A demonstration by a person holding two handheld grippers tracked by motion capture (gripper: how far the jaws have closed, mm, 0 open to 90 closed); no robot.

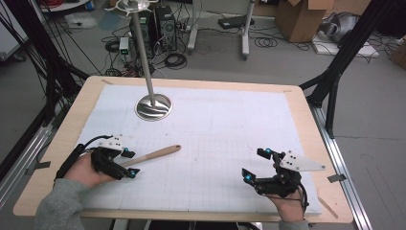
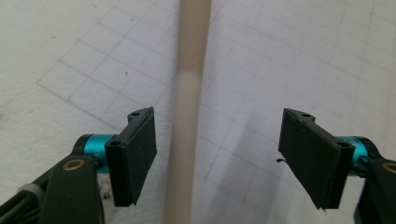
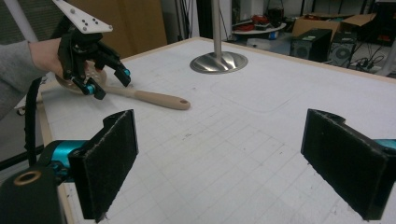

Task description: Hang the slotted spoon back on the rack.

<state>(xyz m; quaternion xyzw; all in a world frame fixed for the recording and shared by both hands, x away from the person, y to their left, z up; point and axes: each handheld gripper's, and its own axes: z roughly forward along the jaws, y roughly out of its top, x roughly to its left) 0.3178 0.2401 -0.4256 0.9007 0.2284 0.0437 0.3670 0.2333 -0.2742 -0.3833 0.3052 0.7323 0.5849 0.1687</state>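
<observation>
**Straddling 1 wooden spoon with the left gripper**

Counting it up: 1 wooden spoon (image 1: 152, 155), 2 hand-held grippers, 1 metal stand (image 1: 152, 103), 1 table (image 1: 306, 124). The spoon lies flat on the white gridded mat (image 1: 215, 158) at the table's left side, its round pale handle pointing toward the middle, with a small hole at the tip. From the right gripper view its bowl end sits under the person's left hand.

The left gripper (image 1: 127, 163) has its 2 jaws either side of the handle, spread with visible gaps, so the flat black pads aren't pinching the wood. In the left gripper view the handle runs straight up between them, nearer the left pad.

The right gripper (image 1: 255, 164) rests at the mat's right side, well apart from the spoon, jaws wide with nothing between them. Its pads look rough and felt-like.

The stand is a shiny round disc base with 1 slim upright pole, at the far left of the mat.
</observation>
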